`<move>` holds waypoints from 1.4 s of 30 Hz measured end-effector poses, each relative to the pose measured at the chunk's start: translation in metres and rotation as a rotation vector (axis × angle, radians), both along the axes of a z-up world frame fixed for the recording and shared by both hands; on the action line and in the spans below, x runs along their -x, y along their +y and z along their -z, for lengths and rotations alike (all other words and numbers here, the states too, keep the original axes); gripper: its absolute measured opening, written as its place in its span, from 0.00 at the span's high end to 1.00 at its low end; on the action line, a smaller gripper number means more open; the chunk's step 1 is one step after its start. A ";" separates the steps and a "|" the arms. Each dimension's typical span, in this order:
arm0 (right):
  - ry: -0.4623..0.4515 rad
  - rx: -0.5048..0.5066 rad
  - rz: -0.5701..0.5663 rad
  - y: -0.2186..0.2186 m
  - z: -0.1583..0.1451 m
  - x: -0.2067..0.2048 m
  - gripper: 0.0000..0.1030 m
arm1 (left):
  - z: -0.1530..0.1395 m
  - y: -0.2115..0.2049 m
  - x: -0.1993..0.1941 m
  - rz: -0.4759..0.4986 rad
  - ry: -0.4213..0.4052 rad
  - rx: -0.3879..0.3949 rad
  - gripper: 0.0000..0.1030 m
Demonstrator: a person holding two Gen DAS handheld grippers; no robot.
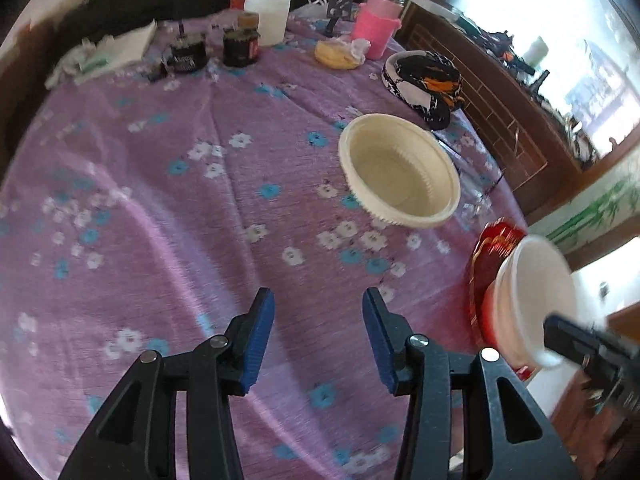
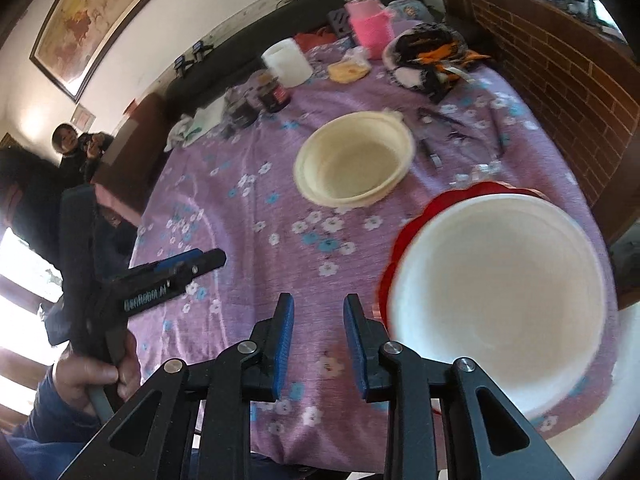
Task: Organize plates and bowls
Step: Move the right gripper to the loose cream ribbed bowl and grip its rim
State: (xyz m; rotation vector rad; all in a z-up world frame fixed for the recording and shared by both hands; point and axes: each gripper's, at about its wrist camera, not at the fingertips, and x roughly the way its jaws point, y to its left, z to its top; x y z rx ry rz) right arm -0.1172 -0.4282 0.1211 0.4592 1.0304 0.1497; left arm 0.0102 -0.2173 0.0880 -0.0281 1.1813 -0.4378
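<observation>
Both tools spread, empty: left tool [image 1: 318, 300], right tool [image 2: 319, 304]; white bowl [image 2: 500, 300] sat on red plate [image 2: 404, 236] at 3 o'clock, cream bowl [image 2: 354, 160] at 12; best pinch rim squarely, lift level.

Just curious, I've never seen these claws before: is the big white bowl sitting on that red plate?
Touching. In the right wrist view the white bowl sits on the red plate, whose rim shows around the bowl's far and left edges. The left wrist view agrees.
</observation>
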 end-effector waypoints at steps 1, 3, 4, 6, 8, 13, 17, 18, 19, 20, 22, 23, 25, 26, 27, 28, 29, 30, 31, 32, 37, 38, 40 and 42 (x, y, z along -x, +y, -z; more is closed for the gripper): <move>-0.005 0.009 0.011 -0.006 -0.001 0.003 0.73 | 0.003 -0.004 -0.008 -0.020 0.021 0.023 0.55; -0.018 0.022 0.032 -0.018 -0.005 0.010 0.73 | 0.008 -0.011 -0.019 -0.055 0.058 0.052 0.53; -0.025 0.031 0.045 -0.026 -0.007 0.015 0.73 | 0.012 -0.015 -0.027 -0.076 0.085 0.080 0.53; -0.033 0.044 0.063 -0.037 -0.010 0.021 0.73 | 0.019 -0.024 -0.039 -0.116 0.124 0.113 0.53; -0.035 0.056 0.085 -0.049 -0.011 0.029 0.73 | 0.027 -0.034 -0.052 -0.147 0.153 0.140 0.50; -0.023 0.063 0.148 -0.083 -0.009 0.045 0.73 | 0.047 -0.055 -0.074 -0.207 0.209 0.151 0.47; -0.015 0.063 0.184 -0.102 -0.008 0.053 0.73 | 0.059 -0.074 -0.083 -0.173 0.212 0.115 0.71; -0.015 0.064 0.188 -0.105 -0.008 0.054 0.73 | 0.061 -0.078 -0.085 -0.162 0.208 0.097 0.81; -0.014 0.064 0.192 -0.108 -0.007 0.054 0.73 | 0.062 -0.077 -0.085 -0.160 0.206 0.098 0.82; -0.014 0.064 0.194 -0.109 -0.007 0.054 0.73 | 0.061 -0.077 -0.085 -0.153 0.191 0.083 0.83; -0.013 0.062 0.190 -0.110 -0.007 0.053 0.73 | 0.058 -0.075 -0.086 -0.138 0.163 0.053 0.86; -0.012 0.060 0.185 -0.110 -0.006 0.052 0.73 | 0.056 -0.071 -0.085 -0.126 0.153 0.036 0.87; -0.010 0.057 0.167 -0.106 -0.005 0.047 0.73 | 0.053 -0.064 -0.082 -0.106 0.152 0.024 0.88; -0.010 0.056 0.158 -0.104 -0.005 0.045 0.73 | 0.052 -0.060 -0.080 -0.097 0.152 0.019 0.88; -0.011 0.055 0.145 -0.101 -0.004 0.042 0.73 | 0.051 -0.053 -0.075 -0.090 0.149 0.011 0.88; -0.012 0.053 0.129 -0.096 -0.004 0.037 0.73 | 0.050 -0.044 -0.071 -0.090 0.149 -0.001 0.88; -0.012 0.050 0.116 -0.090 -0.002 0.033 0.73 | 0.050 -0.037 -0.066 -0.087 0.152 -0.005 0.88; -0.012 0.045 0.100 -0.085 -0.001 0.028 0.73 | 0.050 -0.030 -0.062 -0.086 0.152 -0.008 0.88; -0.010 0.042 0.087 -0.080 0.000 0.024 0.73 | 0.050 -0.022 -0.058 -0.090 0.154 -0.013 0.88; -0.010 0.038 0.069 -0.073 0.001 0.019 0.73 | 0.050 -0.010 -0.051 -0.096 0.160 -0.012 0.88; -0.012 0.035 -0.021 -0.037 0.001 -0.003 0.73 | 0.052 0.031 -0.022 -0.110 0.184 -0.021 0.87; -0.011 0.035 -0.043 -0.029 0.001 -0.008 0.73 | 0.053 0.043 -0.014 -0.124 0.190 -0.019 0.87; -0.008 0.032 -0.075 -0.015 0.002 -0.014 0.73 | 0.054 0.061 -0.003 -0.140 0.186 -0.032 0.87; -0.002 0.029 -0.105 -0.002 0.004 -0.021 0.73 | 0.053 0.072 0.005 -0.146 0.171 -0.039 0.87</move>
